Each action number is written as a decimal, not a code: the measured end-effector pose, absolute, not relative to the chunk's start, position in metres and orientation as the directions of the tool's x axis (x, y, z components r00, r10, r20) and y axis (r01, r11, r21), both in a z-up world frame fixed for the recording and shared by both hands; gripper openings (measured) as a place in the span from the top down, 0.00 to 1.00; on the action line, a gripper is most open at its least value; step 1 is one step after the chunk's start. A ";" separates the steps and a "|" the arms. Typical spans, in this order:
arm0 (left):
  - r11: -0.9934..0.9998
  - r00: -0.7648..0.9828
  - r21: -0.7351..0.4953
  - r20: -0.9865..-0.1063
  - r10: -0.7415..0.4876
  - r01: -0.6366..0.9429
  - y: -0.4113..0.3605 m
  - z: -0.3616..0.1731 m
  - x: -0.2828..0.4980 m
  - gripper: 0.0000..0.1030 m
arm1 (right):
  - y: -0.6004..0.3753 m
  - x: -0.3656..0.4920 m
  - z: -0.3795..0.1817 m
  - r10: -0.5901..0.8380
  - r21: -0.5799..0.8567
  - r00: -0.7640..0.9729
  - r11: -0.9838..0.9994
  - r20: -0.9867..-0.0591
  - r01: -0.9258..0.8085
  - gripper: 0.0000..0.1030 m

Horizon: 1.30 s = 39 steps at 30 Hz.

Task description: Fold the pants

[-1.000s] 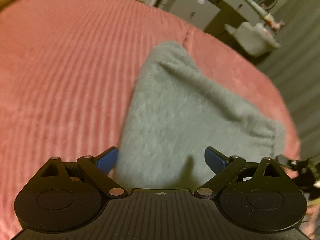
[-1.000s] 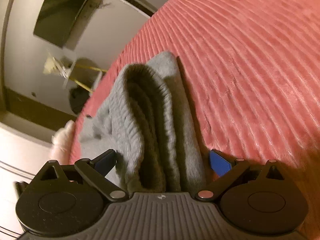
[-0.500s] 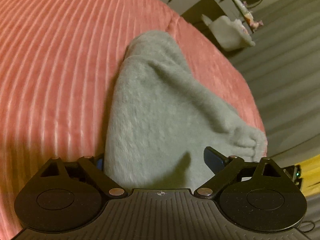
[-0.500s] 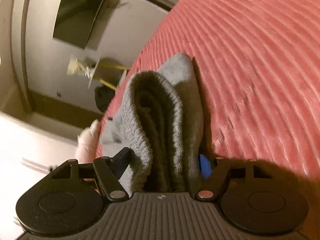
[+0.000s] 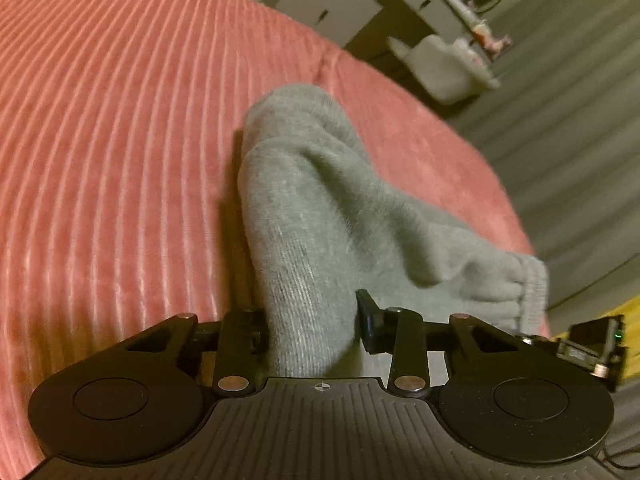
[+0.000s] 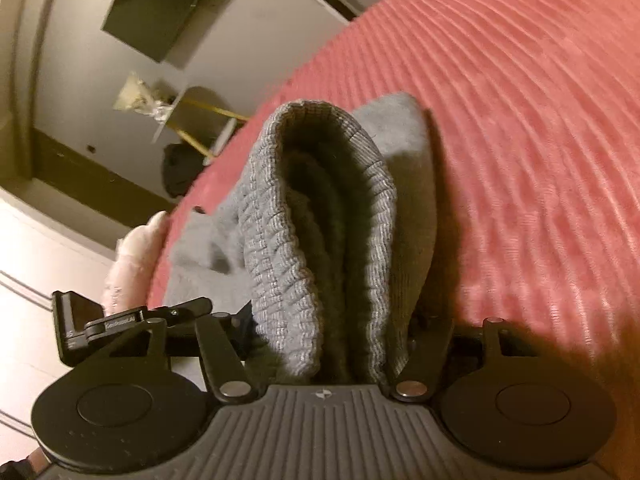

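Note:
Grey sweatpants [image 5: 332, 216] lie folded on a pink ribbed bedspread [image 5: 104, 152]. My left gripper [image 5: 312, 320] is shut on a folded edge of the pants, the cloth pinched between both fingers. In the right wrist view my right gripper [image 6: 332, 332] is shut on the ribbed elastic waistband [image 6: 280, 240] of the pants [image 6: 408, 184], several layers bunched between the fingers. The other gripper's body [image 6: 80, 320] shows at the left edge there.
The bedspread [image 6: 520, 140] fills most of both views. Beyond the bed's edge are a grey cabinet [image 5: 320, 4], a white chair [image 5: 444, 68], striped flooring, a wall-mounted dark screen [image 6: 160, 8] and a pale soft item [image 6: 136, 252].
Both grippers have closed from open onto the pants. The left one closed on the folded edge, the right one on the waistband. The cloth now bunches up between the fingers.

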State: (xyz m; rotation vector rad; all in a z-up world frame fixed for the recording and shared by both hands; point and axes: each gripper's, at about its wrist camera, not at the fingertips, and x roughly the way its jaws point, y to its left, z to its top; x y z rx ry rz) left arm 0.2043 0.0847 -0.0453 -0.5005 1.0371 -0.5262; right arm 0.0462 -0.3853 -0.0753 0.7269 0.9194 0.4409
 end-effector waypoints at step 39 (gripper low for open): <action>0.790 0.524 -0.571 -0.612 -0.592 0.226 0.076 0.024 0.218 0.72 | -0.332 0.082 0.011 0.543 0.631 0.645 0.767 -0.538 -0.119 0.46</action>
